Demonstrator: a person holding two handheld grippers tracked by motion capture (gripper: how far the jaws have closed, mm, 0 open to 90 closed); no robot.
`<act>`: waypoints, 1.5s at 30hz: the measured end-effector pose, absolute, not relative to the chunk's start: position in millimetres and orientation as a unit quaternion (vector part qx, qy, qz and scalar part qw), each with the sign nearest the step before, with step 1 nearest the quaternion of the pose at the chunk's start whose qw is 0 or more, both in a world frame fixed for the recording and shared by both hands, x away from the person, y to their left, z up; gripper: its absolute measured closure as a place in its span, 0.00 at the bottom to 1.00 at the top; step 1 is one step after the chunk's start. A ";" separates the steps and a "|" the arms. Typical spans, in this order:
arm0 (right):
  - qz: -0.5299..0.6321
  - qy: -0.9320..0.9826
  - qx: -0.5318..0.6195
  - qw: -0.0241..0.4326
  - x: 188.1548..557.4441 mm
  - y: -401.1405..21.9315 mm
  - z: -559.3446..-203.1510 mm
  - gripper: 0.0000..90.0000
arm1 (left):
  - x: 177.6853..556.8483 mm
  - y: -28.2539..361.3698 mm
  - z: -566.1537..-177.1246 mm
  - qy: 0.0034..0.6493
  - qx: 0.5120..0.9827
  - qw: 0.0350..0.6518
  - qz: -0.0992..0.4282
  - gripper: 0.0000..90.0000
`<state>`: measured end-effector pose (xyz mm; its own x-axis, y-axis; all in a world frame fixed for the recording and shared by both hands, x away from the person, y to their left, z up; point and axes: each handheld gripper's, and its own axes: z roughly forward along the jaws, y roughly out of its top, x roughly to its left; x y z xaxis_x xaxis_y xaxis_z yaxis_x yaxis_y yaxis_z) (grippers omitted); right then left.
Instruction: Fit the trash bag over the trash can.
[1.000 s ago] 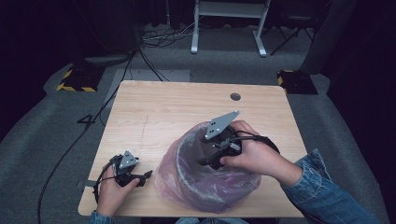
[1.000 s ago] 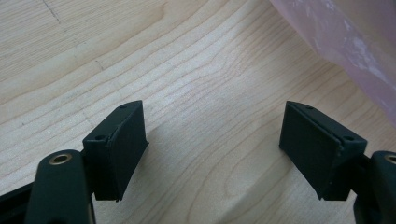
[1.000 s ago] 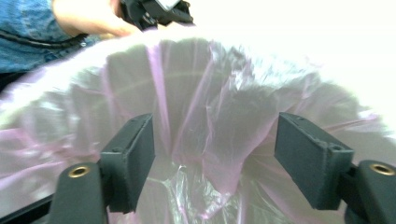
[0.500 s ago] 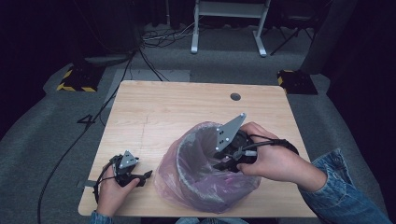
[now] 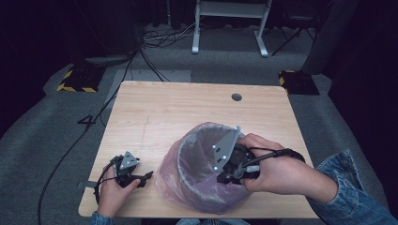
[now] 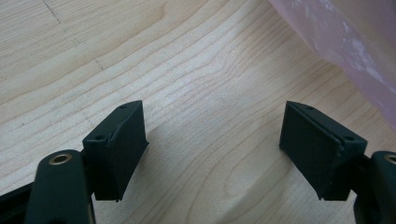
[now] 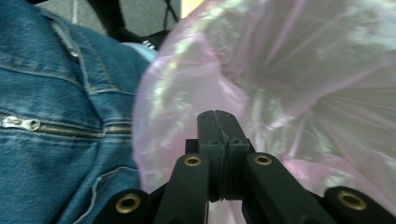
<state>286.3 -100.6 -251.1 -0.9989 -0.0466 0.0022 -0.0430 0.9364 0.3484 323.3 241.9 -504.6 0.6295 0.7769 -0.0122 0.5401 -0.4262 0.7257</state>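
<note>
R gripper (image 7: pixel 218 121) jaws just closed, pressed together, prob pinching pink bag (image 5: pixel 187 187) film at bin (image 5: pixel 197 154) near rim, film seen right at tips; L gripper (image 6: pixel 215 140) spread, nothing between, bag off to side; risk: thin film torn or slipped if tugged hard.

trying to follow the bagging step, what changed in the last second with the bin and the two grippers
The right gripper moved from the middle of the bin toward its near right rim, and its fingers have just closed, pressed together against the pink bag; whether film is pinched between them is unclear. The left gripper stayed put on the table, open. The bin kept its place.
</note>
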 end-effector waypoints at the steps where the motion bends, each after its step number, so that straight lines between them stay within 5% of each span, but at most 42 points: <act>1: -0.170 -0.985 0.025 0.006 285.8 -99.3 -253.2 1.00 | 323.3 241.9 -504.7 0.398 0.828 0.359 0.165 0.25; 15: -0.092 -0.994 0.024 0.050 298.8 -74.0 -305.0 0.93 | 323.3 241.9 -504.7 0.397 0.828 0.359 0.165 0.25; 28: -0.052 -0.992 0.010 0.116 319.2 -57.2 -342.7 0.67 | 323.3 241.9 -504.7 0.398 0.828 0.359 0.164 0.25; 45: -0.031 -0.996 0.030 0.074 326.1 -50.8 -376.2 0.39 | 323.4 241.9 -504.7 0.398 0.828 0.360 0.164 0.24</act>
<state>326.1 -50.8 -376.2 -0.9874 -0.0636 0.1448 -0.0545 0.9963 0.0661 323.4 241.9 -504.7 0.6301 0.7763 -0.0151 0.5410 -0.4250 0.7257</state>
